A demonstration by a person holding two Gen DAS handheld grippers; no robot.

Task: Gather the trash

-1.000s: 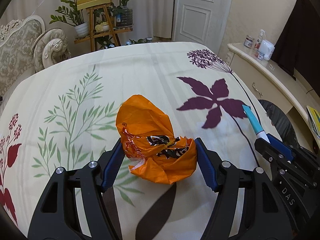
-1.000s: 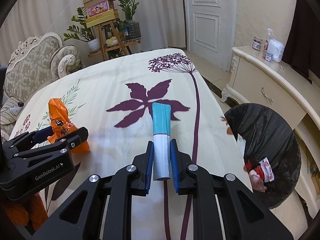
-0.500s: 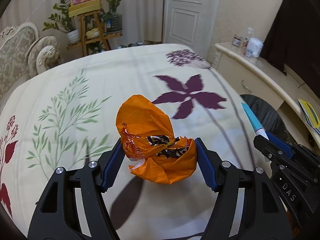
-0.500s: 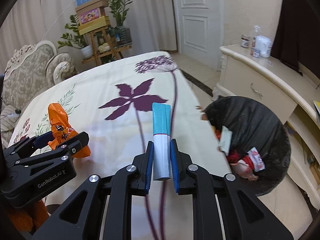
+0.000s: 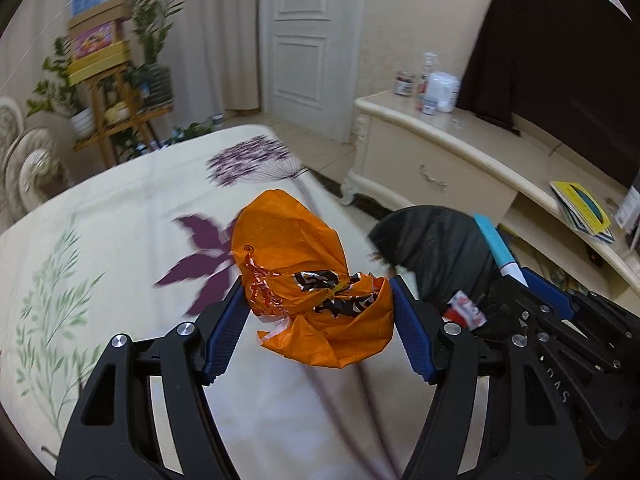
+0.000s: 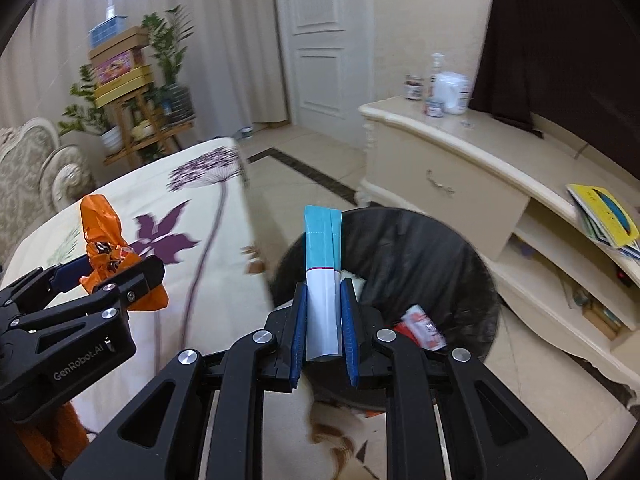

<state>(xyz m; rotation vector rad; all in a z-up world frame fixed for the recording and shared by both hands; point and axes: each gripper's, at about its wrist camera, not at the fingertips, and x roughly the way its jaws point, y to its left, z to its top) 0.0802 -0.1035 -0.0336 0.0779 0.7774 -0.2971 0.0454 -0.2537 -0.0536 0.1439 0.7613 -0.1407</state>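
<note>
A: Right wrist view — what had changed against a second before?

B: The right gripper [image 6: 324, 320] had swung off the flowered bed [image 6: 192, 240] and hung above the black bin [image 6: 420, 248], jaws clamped on the blue-and-white tube [image 6: 322, 280]. A second earlier the bin sat off to the side.

A: So that piece looked ready to drop?

B: I judged so; the tube's tip lay inside the bin's rim.

A: And the left gripper [image 5: 316, 320]?

B: Closed on the orange wrapper [image 5: 308, 280], held over the bed edge beside the bin, not over it yet.

A: Room to move?

B: The cream cabinet [image 6: 440, 168] stood just beyond the bin, with open floor between the bin and the door. Bed edge nearly touched the bin's near side.
</note>
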